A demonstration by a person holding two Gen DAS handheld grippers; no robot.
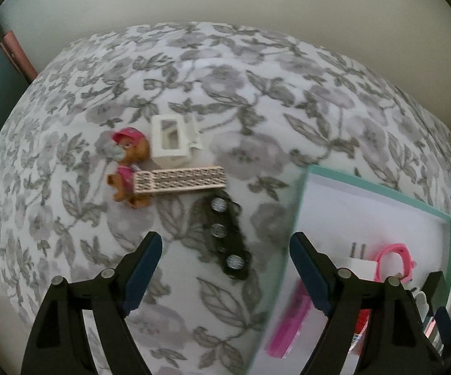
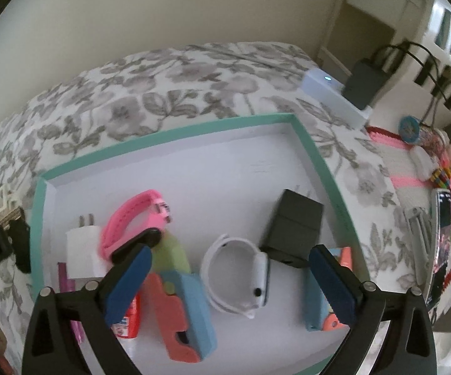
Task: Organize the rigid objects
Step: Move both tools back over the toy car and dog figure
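On the flowered bedspread [image 1: 256, 72] lie a toy dog in a pink cap [image 1: 128, 168], a white open frame box [image 1: 172, 139], a beige lattice bar [image 1: 181, 179] and a black piece with three silver discs [image 1: 222, 234]. My left gripper [image 1: 225, 268] hangs open above the black piece without touching it. The teal-rimmed tray [image 2: 319, 159] holds a white watch [image 2: 234, 275], a black adapter [image 2: 294, 225], a pink band [image 2: 131, 218], a white charger [image 2: 81, 250] and blue-and-coral foam pieces [image 2: 181, 306]. My right gripper [image 2: 231, 281] stands open over the watch, pads apart from it.
A white device with a blue light [image 2: 334, 93] and a black plug with cables [image 2: 366, 84] sit at the bed's far right corner. A pink-striped pouch with trinkets [image 2: 419, 168] lies right of the tray. A pale wall runs behind the bed.
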